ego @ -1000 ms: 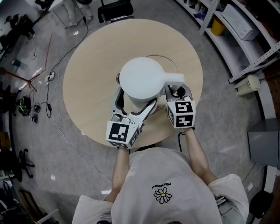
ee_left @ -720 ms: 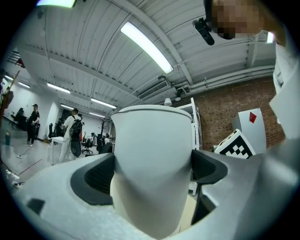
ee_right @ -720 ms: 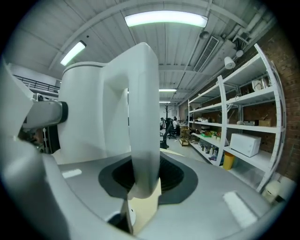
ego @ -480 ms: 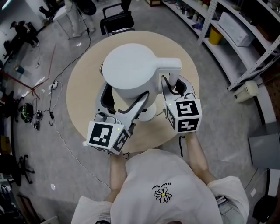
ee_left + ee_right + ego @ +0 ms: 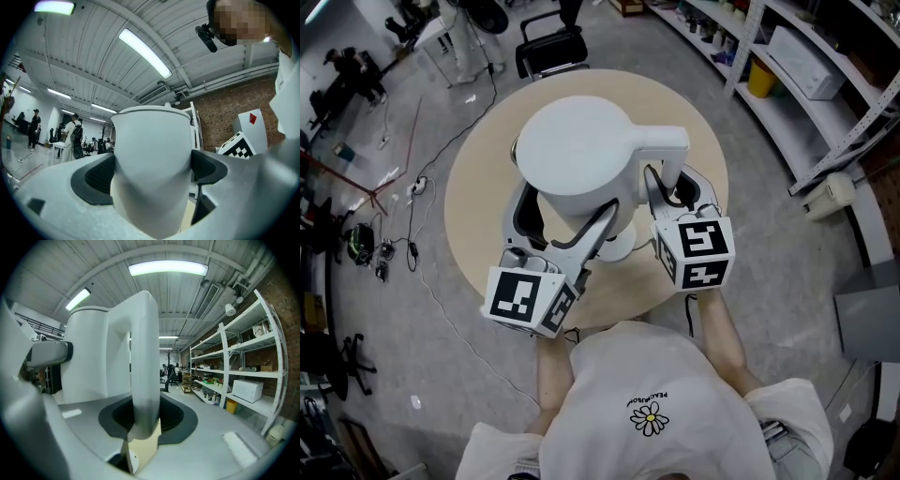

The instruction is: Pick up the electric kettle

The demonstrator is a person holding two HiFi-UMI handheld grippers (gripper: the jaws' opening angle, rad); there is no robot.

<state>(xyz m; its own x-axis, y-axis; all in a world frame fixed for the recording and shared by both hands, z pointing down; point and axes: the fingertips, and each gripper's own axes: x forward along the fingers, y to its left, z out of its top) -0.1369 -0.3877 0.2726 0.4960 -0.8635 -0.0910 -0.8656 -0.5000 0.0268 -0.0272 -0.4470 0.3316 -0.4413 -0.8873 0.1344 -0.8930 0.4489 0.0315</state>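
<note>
The white electric kettle (image 5: 577, 150) hangs above the round beige table (image 5: 478, 244), held from two sides. My left gripper (image 5: 567, 214) is shut on the kettle's body (image 5: 152, 140), with one dark pad pressed on each side of it. The kettle's handle (image 5: 143, 357) stands upright between the jaws of my right gripper (image 5: 670, 187), which is shut on it. Beneath the kettle a small white round base (image 5: 617, 246) rests on the table. The kettle's underside is hidden.
Metal shelves (image 5: 811, 75) with boxes and a yellow tub run along the right. A black office chair (image 5: 548, 42) stands behind the table. Cables and gear (image 5: 389, 234) lie on the floor at the left. People stand at the far left (image 5: 72, 136).
Over the last second both grippers rose with the kettle, lifting it off its base on the table. Since half a second ago it has hardly moved.
</note>
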